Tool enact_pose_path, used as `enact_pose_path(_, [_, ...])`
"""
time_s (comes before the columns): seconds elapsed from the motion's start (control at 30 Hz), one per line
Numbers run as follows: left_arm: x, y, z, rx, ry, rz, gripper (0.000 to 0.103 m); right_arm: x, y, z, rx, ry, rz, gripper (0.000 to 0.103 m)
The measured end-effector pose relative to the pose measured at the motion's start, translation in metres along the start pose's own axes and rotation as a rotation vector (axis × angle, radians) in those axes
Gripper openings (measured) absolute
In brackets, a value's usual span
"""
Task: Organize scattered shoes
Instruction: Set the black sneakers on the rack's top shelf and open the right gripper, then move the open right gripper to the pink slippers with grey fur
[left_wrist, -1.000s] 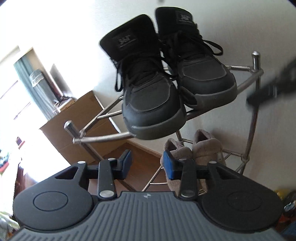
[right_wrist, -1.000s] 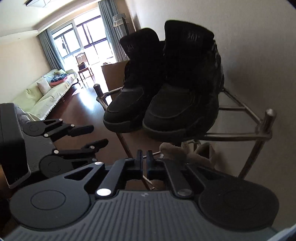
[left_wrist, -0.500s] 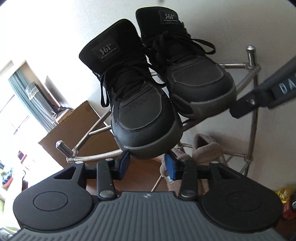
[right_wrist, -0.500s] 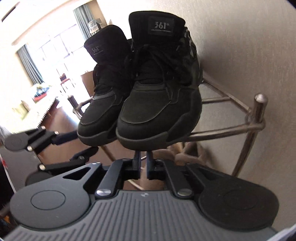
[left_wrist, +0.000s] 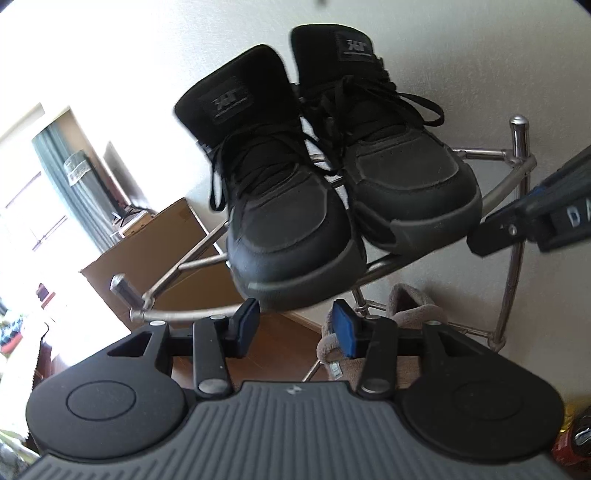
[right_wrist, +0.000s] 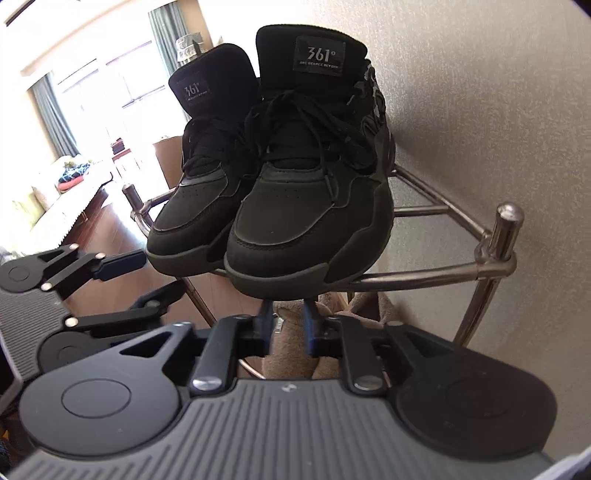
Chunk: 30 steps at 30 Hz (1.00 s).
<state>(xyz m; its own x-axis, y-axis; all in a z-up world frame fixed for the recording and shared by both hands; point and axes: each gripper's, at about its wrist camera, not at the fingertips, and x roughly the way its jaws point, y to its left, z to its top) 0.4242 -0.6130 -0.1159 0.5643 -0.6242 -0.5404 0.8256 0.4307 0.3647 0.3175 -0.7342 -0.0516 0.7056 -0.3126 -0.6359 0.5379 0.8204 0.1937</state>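
Two black high-top shoes stand side by side, toes out, on the top tier of a chrome corner rack. The left shoe overhangs the front rail, and the right shoe sits beside it. My left gripper is just below the left shoe's toe. Its jaws are opening, and its blue pads press on nothing. My right gripper is under the right shoe's toe. Its jaws are opening too, and nothing is between them.
Beige plush slippers lie on the rack's lower tier. The rack stands in a corner against a white wall. A cardboard box stands to the left on the wood floor. A sofa and windows are farther left.
My right gripper was shut and now stands partly open. My left gripper's jaws have widened. Both shoes have stayed on the top tier.
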Motion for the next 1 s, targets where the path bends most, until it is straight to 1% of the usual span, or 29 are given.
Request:
enact_pose_path(0.03, [-0.011, 0.002, -0.015, -0.023, 0.014, 0.014, 0.053, -0.008, 0.001, -0.007, -0.024, -0.007, 0.007, 0.045])
enact_pose_path(0.07, [-0.022, 0.003, -0.031, -0.053, 0.030, 0.023, 0.056, -0.015, 0.002, -0.016, -0.049, -0.007, 0.019, 0.045])
enact_pose_path(0.1, [-0.033, 0.003, -0.047, -0.083, 0.047, 0.033, 0.056, -0.018, 0.002, -0.025, -0.069, 0.008, 0.033, 0.045])
enact_pose_path(0.17, [-0.055, -0.002, -0.085, -0.141, 0.104, 0.042, 0.056, -0.021, 0.003, -0.049, -0.094, 0.068, 0.053, 0.047])
enact_pose_path(0.23, [-0.077, -0.016, -0.134, -0.208, 0.192, 0.039, 0.056, -0.017, 0.003, -0.079, -0.095, 0.159, 0.062, 0.052])
enact_pose_path(0.27, [-0.082, -0.023, -0.152, -0.236, 0.233, 0.033, 0.056, -0.013, 0.002, -0.093, -0.088, 0.199, 0.059, 0.052])
enact_pose_path(0.33, [-0.095, -0.047, -0.201, -0.306, 0.329, -0.002, 0.056, 0.004, 0.001, -0.145, -0.062, 0.331, 0.036, 0.052])
enact_pose_path(0.37, [-0.096, -0.056, -0.219, -0.329, 0.361, -0.012, 0.056, 0.013, 0.001, -0.169, -0.047, 0.386, 0.025, 0.052])
enact_pose_path(0.4, [-0.097, -0.070, -0.245, -0.362, 0.408, -0.028, 0.056, 0.022, 0.001, -0.192, -0.033, 0.441, 0.014, 0.053])
enact_pose_path(0.43, [-0.096, -0.083, -0.271, -0.393, 0.449, -0.045, 0.056, 0.031, 0.001, -0.212, -0.020, 0.484, 0.005, 0.056])
enact_pose_path(0.47, [-0.095, -0.092, -0.289, -0.409, 0.477, -0.053, 0.056, 0.039, 0.001, -0.231, -0.010, 0.514, -0.006, 0.058])
enact_pose_path(0.5, [-0.090, -0.105, -0.315, -0.426, 0.517, -0.059, 0.056, 0.050, 0.001, -0.258, -0.001, 0.551, -0.025, 0.062])
enact_pose_path(0.53, [-0.082, -0.115, -0.336, -0.444, 0.543, -0.058, 0.056, 0.061, 0.001, -0.282, 0.001, 0.574, -0.043, 0.063])
enact_pose_path(0.6, [-0.064, -0.133, -0.382, -0.489, 0.598, -0.060, 0.056, 0.086, 0.002, -0.332, -0.013, 0.605, -0.069, 0.063])
enact_pose_path(0.67, [-0.045, -0.148, -0.423, -0.532, 0.632, -0.069, 0.056, 0.108, 0.002, -0.371, -0.029, 0.622, -0.081, 0.063])
enact_pose_path(0.73, [-0.017, -0.167, -0.465, -0.525, 0.654, -0.076, 0.056, 0.143, -0.001, -0.424, -0.043, 0.642, -0.086, 0.063])
enact_pose_path(0.8, [0.015, -0.186, -0.500, -0.487, 0.667, -0.085, 0.056, 0.173, -0.003, -0.464, -0.060, 0.660, -0.092, 0.063])
enact_pose_path(0.9, [0.062, -0.209, -0.539, -0.428, 0.661, -0.104, 0.056, 0.211, -0.007, -0.510, -0.083, 0.661, -0.088, 0.063])
enact_pose_path(0.93, [0.074, -0.211, -0.545, -0.420, 0.650, -0.100, 0.056, 0.224, -0.009, -0.523, -0.091, 0.656, -0.084, 0.063])
enact_pose_path(1.0, [0.098, -0.215, -0.557, -0.405, 0.627, -0.092, 0.056, 0.248, -0.011, -0.540, -0.111, 0.639, -0.077, 0.063])
